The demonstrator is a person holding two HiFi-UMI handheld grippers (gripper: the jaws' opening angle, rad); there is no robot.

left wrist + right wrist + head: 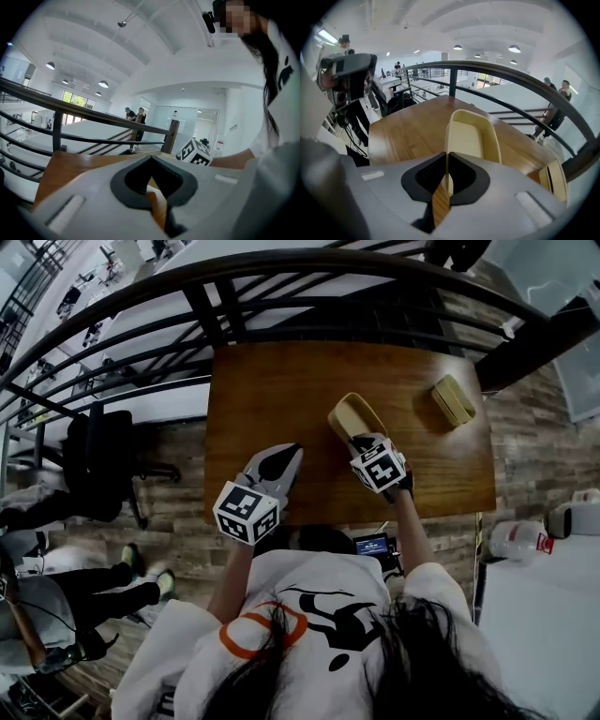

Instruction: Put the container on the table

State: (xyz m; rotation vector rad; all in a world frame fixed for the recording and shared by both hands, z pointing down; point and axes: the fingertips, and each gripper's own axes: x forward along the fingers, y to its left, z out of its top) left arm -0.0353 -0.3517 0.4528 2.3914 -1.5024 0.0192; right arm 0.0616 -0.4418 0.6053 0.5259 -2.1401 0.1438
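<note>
Container [351,414] held at the counter [272,395]
Right hand-held gripper [362,440] pinches its near wall (jaws tight on the rim); left hand-held gripper [292,452] is closed, empty.

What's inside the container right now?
Nothing that shows: the container has a bare cream floor in the right gripper view. The right gripper, shut on the near rim, covers the near end, so that part can't be checked.
</note>
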